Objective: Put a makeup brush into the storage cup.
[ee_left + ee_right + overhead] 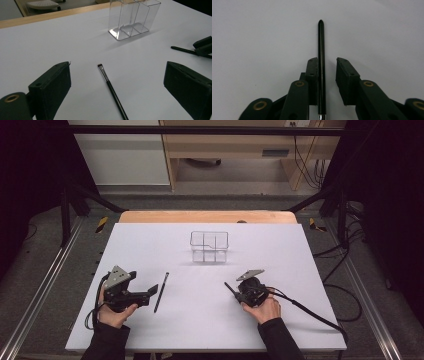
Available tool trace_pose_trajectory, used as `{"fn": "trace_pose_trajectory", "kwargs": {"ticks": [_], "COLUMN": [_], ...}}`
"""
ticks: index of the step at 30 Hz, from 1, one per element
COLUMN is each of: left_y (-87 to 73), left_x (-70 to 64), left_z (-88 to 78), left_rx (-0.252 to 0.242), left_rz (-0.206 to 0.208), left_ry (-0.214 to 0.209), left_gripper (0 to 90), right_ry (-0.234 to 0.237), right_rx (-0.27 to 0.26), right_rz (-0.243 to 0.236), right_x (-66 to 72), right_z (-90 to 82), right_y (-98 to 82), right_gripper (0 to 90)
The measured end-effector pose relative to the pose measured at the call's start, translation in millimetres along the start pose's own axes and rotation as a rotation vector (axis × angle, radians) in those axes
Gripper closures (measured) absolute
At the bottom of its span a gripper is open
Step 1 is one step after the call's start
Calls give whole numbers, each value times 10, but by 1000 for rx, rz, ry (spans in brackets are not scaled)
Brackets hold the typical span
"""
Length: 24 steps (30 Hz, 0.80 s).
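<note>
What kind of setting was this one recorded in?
Probably a lab recording station: a white-covered table on a dark frame, loose cables across the grey floor, and a person working with a handheld claw in each hand.

Only a clear organizer [209, 246] interrupts the open table [300, 320].

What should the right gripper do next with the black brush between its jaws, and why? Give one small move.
Probably close the right gripper on the black brush handle. The handle lies between the jaws against one pad, with a clear gap to the other, so nothing grips it yet. Once held, it could likely go to the clear organizer, which looks empty.
</note>
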<state>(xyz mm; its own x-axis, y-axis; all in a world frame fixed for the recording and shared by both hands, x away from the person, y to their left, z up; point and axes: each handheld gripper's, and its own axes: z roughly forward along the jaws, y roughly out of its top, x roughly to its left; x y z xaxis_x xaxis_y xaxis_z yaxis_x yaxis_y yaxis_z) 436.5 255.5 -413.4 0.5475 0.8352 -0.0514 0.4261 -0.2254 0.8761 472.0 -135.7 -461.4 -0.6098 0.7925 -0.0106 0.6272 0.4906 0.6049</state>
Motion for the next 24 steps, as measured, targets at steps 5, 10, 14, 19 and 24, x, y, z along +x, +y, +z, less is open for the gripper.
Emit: {"fn": "trace_pose_trajectory", "kwargs": {"ticks": [5, 10, 14, 19, 24], "left_y": [4, 9, 6, 7, 7], "left_x": [15, 22, 26, 36, 40], "left_z": [-11, -31, -28, -34, -36], "left_rx": [-3, -10, -8, -9, -9], "left_rz": [-4, -8, -9, -12, -14], "left_ry": [-1, -1, -1, -1, -3], "left_gripper": [65, 65, 65, 65, 65], "right_ry": [2, 15, 0, 8, 19], "right_rx": [-19, 8, 72, 108, 160], "right_rz": [7, -2, -82, -122, -104], "right_x": [-24, -54, -39, -19, -26], "right_z": [-116, -236, -275, -237, -203], "right_y": [38, 97, 201, 250, 296], "right_gripper": [618, 523, 489, 465, 428]}}
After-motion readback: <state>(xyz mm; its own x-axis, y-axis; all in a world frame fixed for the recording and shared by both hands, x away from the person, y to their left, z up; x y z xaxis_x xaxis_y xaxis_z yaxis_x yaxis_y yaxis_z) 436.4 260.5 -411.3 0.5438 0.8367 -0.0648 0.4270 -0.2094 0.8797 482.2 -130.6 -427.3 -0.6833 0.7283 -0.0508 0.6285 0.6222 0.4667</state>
